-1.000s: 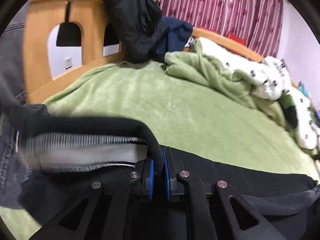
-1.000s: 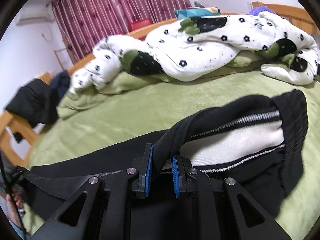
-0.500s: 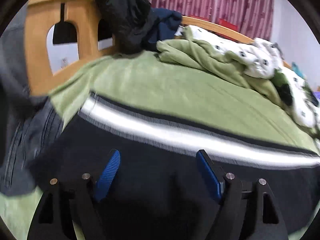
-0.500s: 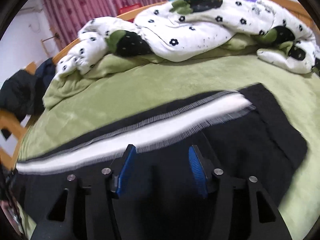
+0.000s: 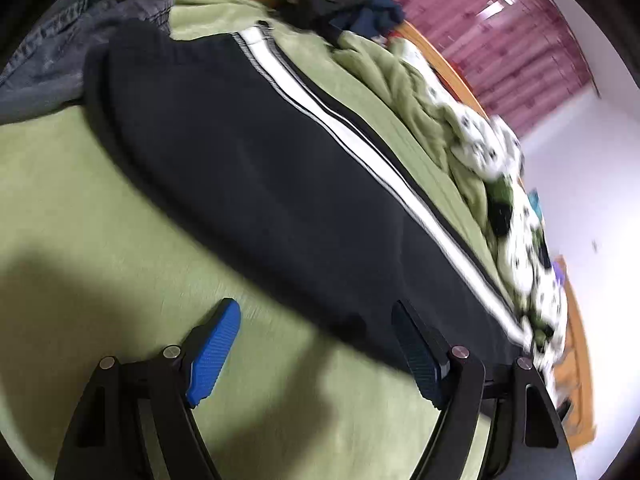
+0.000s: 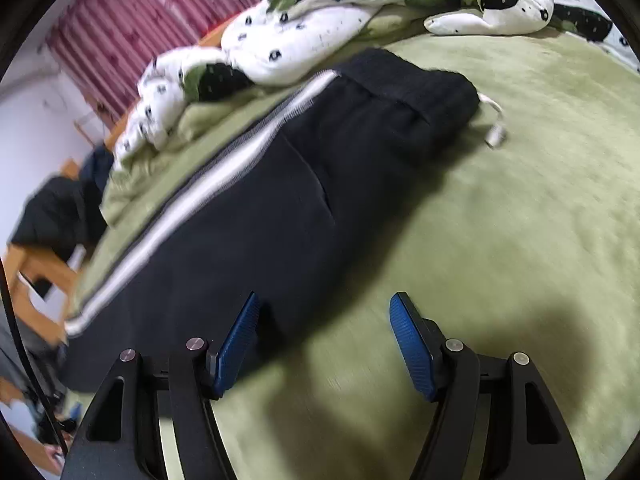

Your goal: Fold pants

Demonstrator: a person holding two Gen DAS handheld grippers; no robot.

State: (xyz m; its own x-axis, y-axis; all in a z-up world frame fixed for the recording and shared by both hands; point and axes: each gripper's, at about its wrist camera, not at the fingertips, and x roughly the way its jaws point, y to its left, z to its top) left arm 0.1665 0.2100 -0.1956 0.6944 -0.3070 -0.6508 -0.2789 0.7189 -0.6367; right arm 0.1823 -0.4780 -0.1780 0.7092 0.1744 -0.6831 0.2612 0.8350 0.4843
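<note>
**Tongs released, pants flat on bed**

L tongs [image 5: 316, 350] spread wide; R tongs [image 6: 324, 344] just opened further; nothing gripped. Black pants [image 5: 256, 152] w/ white stripe lie across green blanket [image 6: 520, 220]. Floral duvet [image 6: 360, 12] bunched beyond; jeans [image 5: 52, 60] at pants' end.

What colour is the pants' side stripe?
White with thin grey edging on the black pants; the side stripe shows clearest in right wrist view.

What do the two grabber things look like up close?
Both match. The left gripper and right gripper each have two black metal arms with triangle cut-outs and round silver rivets. The jaws carry bright blue ribbed pads. No cables or sleeves show.
</note>
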